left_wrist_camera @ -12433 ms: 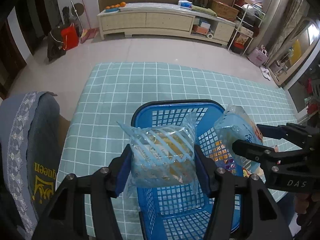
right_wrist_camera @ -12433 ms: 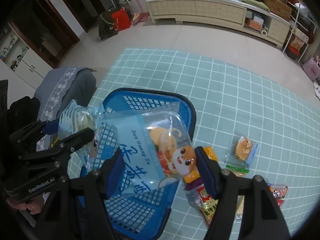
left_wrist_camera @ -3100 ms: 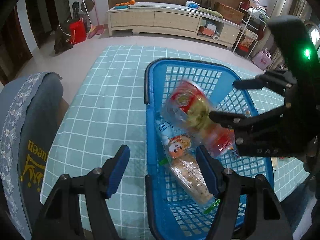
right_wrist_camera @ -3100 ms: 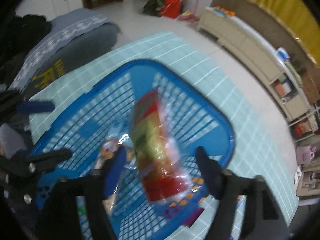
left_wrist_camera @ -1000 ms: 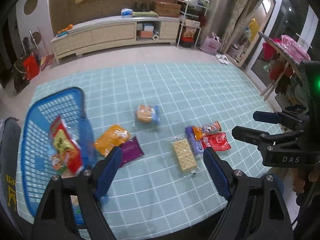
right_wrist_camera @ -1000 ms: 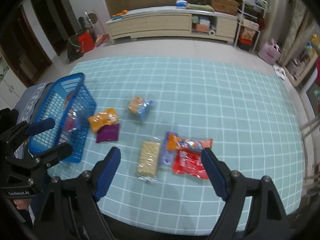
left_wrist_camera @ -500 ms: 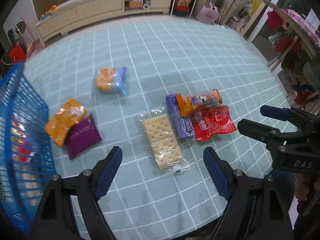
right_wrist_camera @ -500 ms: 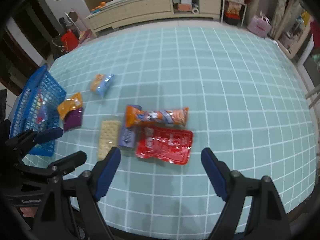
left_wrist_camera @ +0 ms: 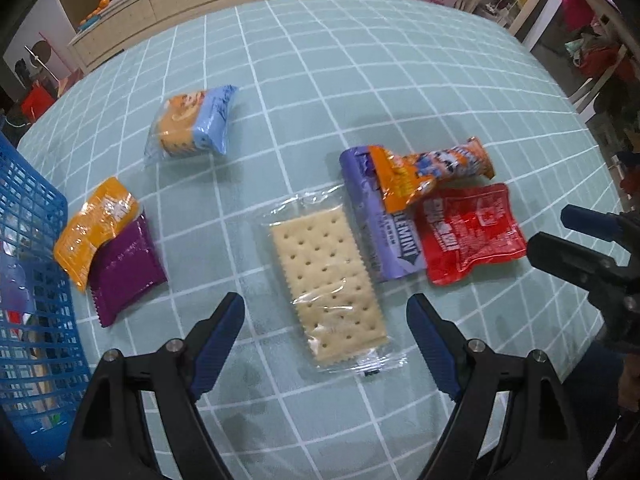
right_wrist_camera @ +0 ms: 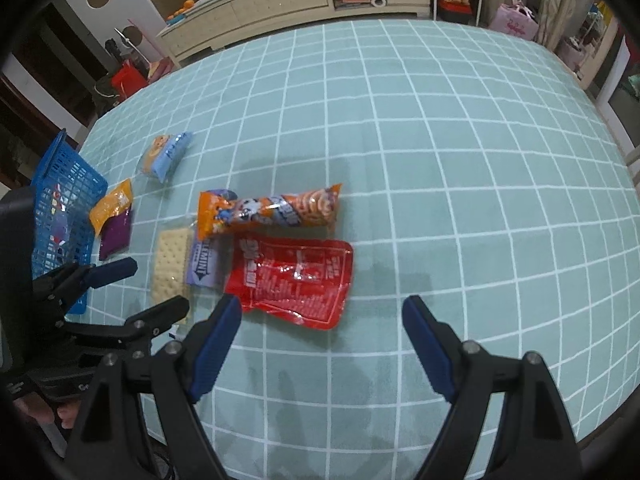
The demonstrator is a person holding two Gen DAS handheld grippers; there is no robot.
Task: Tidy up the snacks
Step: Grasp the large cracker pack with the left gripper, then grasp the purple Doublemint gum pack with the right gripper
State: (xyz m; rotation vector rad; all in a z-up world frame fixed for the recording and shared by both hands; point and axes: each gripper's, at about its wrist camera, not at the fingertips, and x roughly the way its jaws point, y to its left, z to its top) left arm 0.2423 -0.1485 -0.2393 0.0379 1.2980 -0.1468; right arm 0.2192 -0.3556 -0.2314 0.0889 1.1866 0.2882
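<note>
Holding packets, blue basket (left_wrist_camera: 28,216), table edge

Left wrist view: looks steeply down past its own parted fingers, close over the table; cracker pack (left_wrist_camera: 329,284) sits just ahead, between the tips, blue basket (left_wrist_camera: 28,240) off to the left edge. Right wrist view: also tilted down, slightly farther off; red pouch (right_wrist_camera: 294,280) lies just ahead of its left fingertip. Shared ground: cracker pack (right_wrist_camera: 170,264), red pouch (left_wrist_camera: 472,232), basket (right_wrist_camera: 60,208), checked tablecloth (right_wrist_camera: 440,160). Each view catches the other gripper at its side edge.
</note>
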